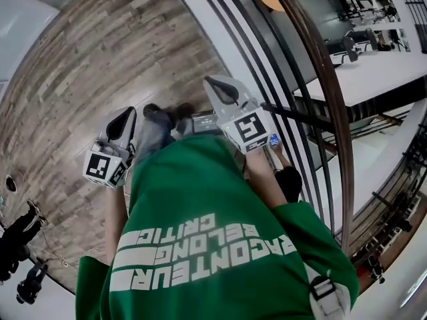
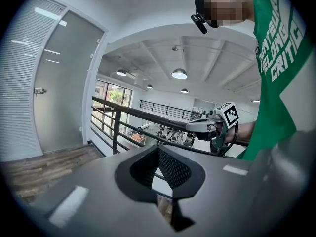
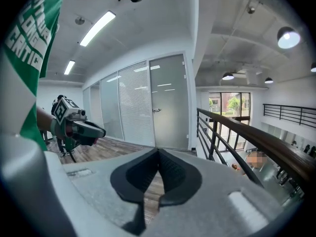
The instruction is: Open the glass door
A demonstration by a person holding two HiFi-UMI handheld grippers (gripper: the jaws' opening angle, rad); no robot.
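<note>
Looking along the grey two-jaw right tongs (image 3: 158, 152), where does the door stand?

— Straight ahead of their tips and well apart from them. It is the tall frosted glass door in a pale frame (image 3: 170, 102), shut as far as I can judge. Slatted glass panels stand to its left, and the dark metal railing with a brown wooden top rail (image 3: 247, 132) runs off to its right. The grey two-jaw left tongs (image 3: 101, 131) are beside the right ones, on their left, pointing much the same way over the brown wood-plank floor (image 1: 100, 59).

— And the jaws?

— Both pairs are closed tip to tip, with nothing between them.

— How will the door handle?

— I'd reckon it heavy and stiff, a full-height pane that swings slowly on its hinges. Glass is smooth, slippery and brittle at the edges, so I wouldn't push on the pane with hard jaws.

— Where to take hold, then?

— At the small silver lever handle (image 3: 157, 110) on the door's left edge, ahead and slightly left of the right tongs' tips. It is too small from here to read its shape well. My guess is that the jaws must open first, then close across the lever, press it down and move the door steadily. Whether it pulls or pushes I cannot tell.
</note>
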